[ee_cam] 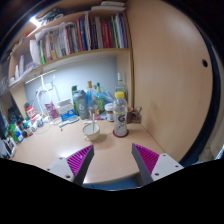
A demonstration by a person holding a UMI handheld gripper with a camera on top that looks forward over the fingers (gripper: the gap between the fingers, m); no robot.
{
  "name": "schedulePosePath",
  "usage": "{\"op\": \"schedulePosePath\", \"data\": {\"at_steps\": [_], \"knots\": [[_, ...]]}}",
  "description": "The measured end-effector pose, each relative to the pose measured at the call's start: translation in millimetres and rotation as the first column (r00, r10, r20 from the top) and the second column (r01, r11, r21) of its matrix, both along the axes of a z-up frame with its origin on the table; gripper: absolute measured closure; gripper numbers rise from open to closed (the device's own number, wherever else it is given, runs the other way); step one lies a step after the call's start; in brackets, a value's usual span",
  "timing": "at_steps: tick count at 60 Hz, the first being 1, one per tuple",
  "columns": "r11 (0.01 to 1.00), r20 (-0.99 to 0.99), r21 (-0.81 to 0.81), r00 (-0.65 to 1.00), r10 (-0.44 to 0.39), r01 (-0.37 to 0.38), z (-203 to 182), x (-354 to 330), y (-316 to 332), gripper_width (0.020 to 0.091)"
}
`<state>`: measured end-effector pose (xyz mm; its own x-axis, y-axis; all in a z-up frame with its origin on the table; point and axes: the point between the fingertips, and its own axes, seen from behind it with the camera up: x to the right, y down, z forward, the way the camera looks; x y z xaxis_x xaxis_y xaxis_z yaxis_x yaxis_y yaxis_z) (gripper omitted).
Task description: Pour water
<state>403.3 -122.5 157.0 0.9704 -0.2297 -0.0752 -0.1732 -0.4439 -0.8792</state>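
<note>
A clear bottle with a white label and a yellow cap stands upright on the pale wooden desk, beyond my fingers and slightly to the right. Left of it a small clear glass rests on the desk. My gripper hangs above the near part of the desk, open, its magenta pads wide apart and only bare desk between them. Both bottle and glass are well ahead of the fingertips.
Several bottles and containers crowd the back of the desk. More clutter lies along the left side. A shelf of books hangs above. A light wooden wall panel closes off the right side.
</note>
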Motion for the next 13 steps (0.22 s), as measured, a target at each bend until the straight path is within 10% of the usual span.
{"op": "schedulePosePath", "data": {"at_steps": [13], "knots": [[1.000, -0.028, -0.001, 1.000, 0.000, 0.000, 50, -55, -97, 0.0262]]}}
